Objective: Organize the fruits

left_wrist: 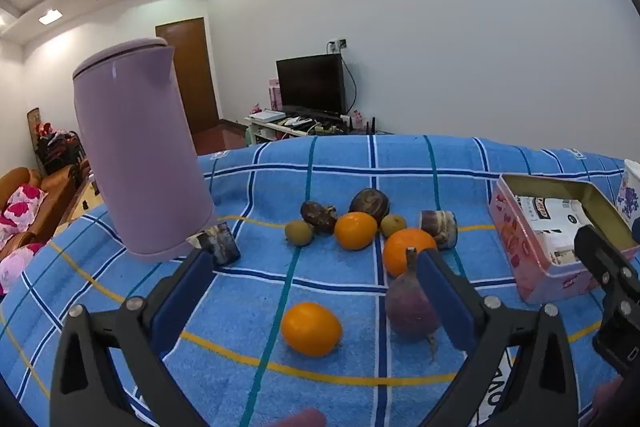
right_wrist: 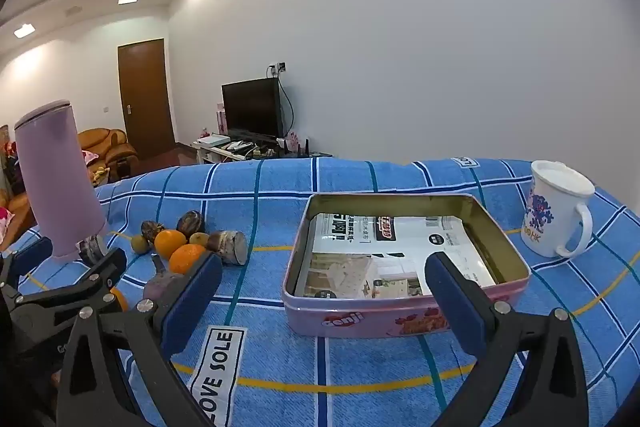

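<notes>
1. Both tools are seen with jaws spread wide and nothing between the pads: the left hand-held gripper (left_wrist: 316,291) hangs over the fruit, the right hand-held gripper (right_wrist: 324,301) over the near wall of the pink tin (right_wrist: 404,323).
2. The fruits are scattered on the blue checked cloth (left_wrist: 340,167) covering the counter; none is seen in the tin, which holds only printed paper.
3. The nearest orange (left_wrist: 311,327) lies almost directly ahead of the left hand-held gripper, within the gap of its jaws and slightly below the line of its fingers. It is slightly oval, its long axis running roughly across the jaw opening.
4. A purple root-like vegetable (left_wrist: 408,307) lies just beside the right-side finger of that tool, tapered end pointing away.
5. Further oranges (left_wrist: 355,230) and small dark items are grouped beyond.
6. The left tool is judged the nearer to the fruit; the tin lies to its right, under the other tool.
7. A lilac kettle (left_wrist: 140,151) stands at the left, well apart from the orange.
</notes>
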